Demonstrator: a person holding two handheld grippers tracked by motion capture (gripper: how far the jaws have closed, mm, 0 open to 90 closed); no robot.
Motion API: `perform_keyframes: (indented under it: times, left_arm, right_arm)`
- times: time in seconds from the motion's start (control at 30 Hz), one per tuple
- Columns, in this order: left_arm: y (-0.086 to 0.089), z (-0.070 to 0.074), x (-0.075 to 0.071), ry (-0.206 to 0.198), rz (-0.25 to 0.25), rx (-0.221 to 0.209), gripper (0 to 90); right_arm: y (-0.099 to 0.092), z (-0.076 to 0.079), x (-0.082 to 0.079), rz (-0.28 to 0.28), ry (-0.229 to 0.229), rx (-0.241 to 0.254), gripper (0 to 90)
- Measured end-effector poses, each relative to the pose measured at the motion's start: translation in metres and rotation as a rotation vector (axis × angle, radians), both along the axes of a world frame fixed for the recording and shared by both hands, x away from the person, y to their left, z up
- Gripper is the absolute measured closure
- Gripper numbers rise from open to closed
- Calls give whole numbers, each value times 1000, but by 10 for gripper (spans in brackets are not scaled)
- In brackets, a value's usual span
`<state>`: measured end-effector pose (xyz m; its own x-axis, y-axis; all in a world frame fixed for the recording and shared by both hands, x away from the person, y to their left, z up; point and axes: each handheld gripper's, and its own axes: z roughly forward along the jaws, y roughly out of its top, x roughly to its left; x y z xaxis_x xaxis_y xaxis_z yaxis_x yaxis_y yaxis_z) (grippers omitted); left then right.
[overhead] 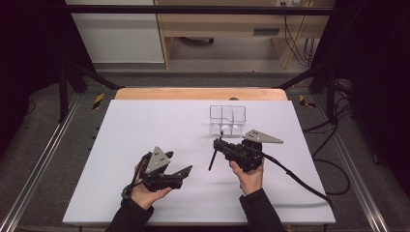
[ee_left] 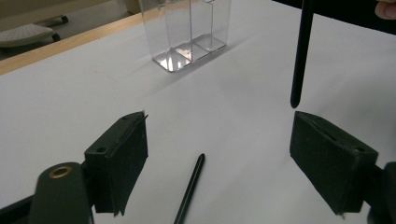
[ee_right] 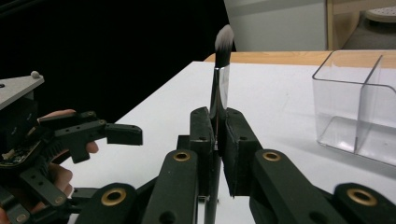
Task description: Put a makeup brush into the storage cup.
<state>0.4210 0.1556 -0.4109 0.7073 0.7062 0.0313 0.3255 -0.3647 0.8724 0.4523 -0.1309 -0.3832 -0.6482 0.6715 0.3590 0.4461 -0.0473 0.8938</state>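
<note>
My right gripper (overhead: pixel 219 144) is shut on a makeup brush (ee_right: pixel 220 79) at its metal collar. In the right gripper view the pale bristles point up above the jaws. The brush's black handle (overhead: pixel 212 161) hangs below the gripper, over the table; in the left gripper view the handle (ee_left: pixel 299 56) ends just above the right jaw. My left gripper (overhead: pixel 185 174) stands open at the front left, its jaws pointing towards the brush and not touching it. Between its jaws a thin black stick (ee_left: pixel 189 191) lies on the table; what it is I cannot tell.
A clear plastic organizer (overhead: pixel 227 116) with upright dividers stands just beyond the right gripper. The white tabletop (overhead: pixel 145 125) rests on a wooden table (overhead: pixel 200 93). A cable (overhead: pixel 300 181) trails from the right gripper to the right.
</note>
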Motion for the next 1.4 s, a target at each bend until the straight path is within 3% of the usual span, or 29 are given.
perform_keyframes:
  times: [0.23,0.77,1.4]
  left_arm:
    - [19,-5,3,17,28,3,146]
    - [49,-5,4,3,64,2,117]
    - [56,-6,7,9,67,21,118]
  right_arm:
    - [-6,3,4,-20,-23,-16,837]
    - [-13,8,14,-61,-45,-20,836]
    - [-17,29,37,-128,-84,-68,837]
